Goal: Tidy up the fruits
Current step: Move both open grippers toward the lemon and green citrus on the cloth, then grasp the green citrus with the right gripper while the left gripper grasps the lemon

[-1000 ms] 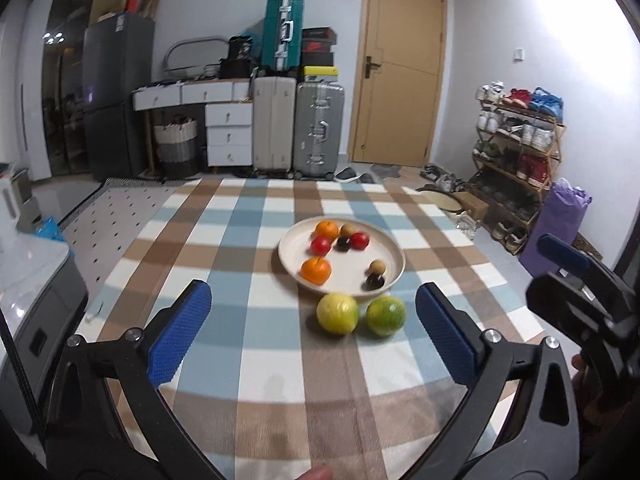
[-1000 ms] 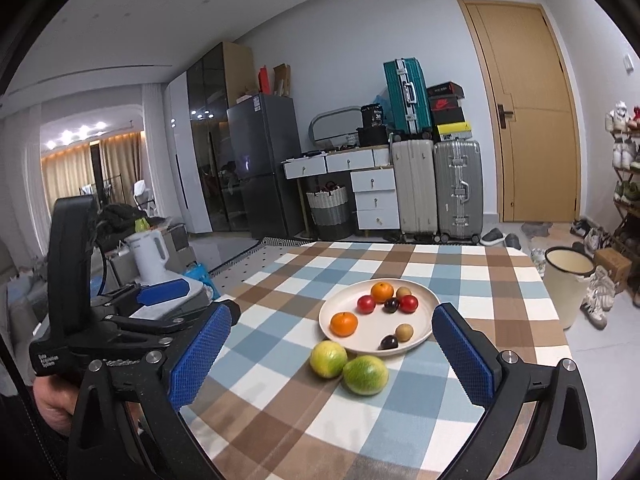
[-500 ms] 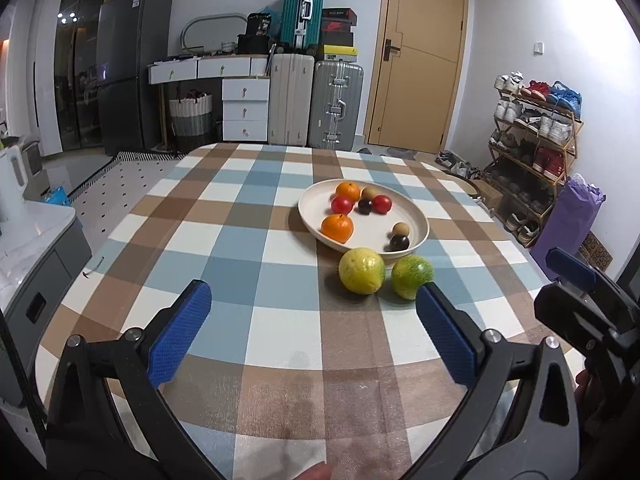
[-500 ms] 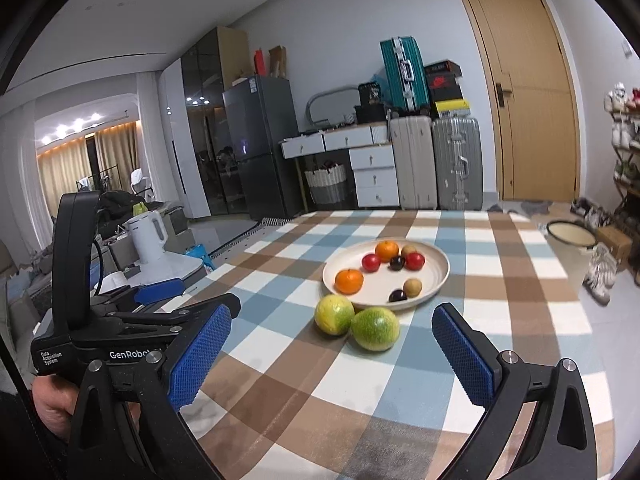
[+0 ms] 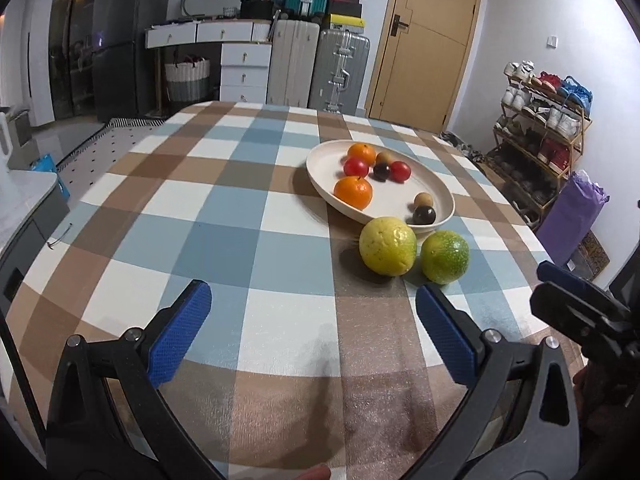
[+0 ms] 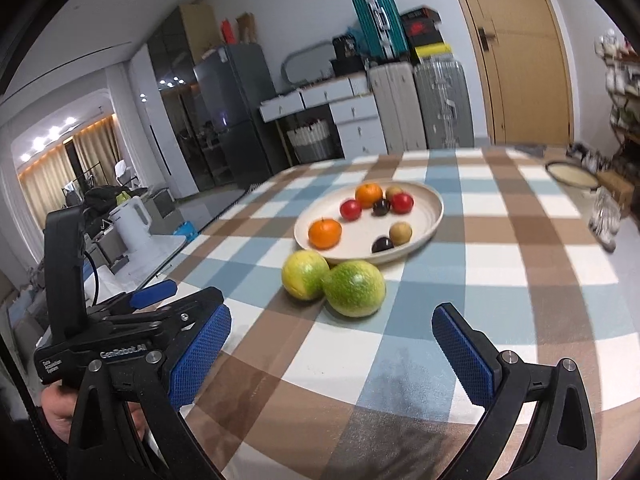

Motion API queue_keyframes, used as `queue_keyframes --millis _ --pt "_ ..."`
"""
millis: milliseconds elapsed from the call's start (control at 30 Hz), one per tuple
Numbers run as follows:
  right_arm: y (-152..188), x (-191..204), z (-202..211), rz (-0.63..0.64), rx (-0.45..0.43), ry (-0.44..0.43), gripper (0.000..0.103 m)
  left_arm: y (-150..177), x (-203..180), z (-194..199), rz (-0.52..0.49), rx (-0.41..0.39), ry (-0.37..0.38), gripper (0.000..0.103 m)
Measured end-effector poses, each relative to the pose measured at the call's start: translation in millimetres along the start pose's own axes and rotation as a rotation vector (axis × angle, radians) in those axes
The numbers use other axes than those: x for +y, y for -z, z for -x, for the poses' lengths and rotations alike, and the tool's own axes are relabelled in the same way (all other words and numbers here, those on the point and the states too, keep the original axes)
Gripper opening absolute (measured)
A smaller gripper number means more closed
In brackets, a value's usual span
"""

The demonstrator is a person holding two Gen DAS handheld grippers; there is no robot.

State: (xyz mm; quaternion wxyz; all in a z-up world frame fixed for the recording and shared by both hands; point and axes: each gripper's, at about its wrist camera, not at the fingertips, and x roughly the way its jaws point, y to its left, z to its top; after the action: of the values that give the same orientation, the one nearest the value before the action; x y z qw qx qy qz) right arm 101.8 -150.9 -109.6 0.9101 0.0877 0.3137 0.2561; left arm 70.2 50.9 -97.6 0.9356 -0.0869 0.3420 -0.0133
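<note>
On the checked worktop (image 5: 248, 216), the yellow fruit (image 5: 387, 246) and green fruit (image 5: 445, 256) are seen larger and closer than a second ago, touching, just before the plate (image 5: 320, 172). Both lie ahead of the left claw (image 5: 312, 336) and right claw (image 6: 332, 356), each spread wide and empty.

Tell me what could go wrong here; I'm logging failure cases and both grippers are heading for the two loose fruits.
The yellow-green fruit and green fruit sit touching, so grabbing one may roll the other. Both lie against the plate rim; a push could shift it. The left gripper and right gripper, both open, could collide.
</note>
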Motion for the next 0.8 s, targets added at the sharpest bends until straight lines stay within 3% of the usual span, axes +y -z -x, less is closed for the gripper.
queue_keyframes --millis 500,800 --pt "-14.9 -30.9 -53.7 -0.082 0.137 0.000 0.103 1.4 14.7 -36.4 0.068 0.068 0.081 0.102" --pt "-24.9 -43.2 -79.6 -0.166 0.171 -0.073 0.101 0.5 -0.5 -38.9 -0.010 0.050 0.074 0.102"
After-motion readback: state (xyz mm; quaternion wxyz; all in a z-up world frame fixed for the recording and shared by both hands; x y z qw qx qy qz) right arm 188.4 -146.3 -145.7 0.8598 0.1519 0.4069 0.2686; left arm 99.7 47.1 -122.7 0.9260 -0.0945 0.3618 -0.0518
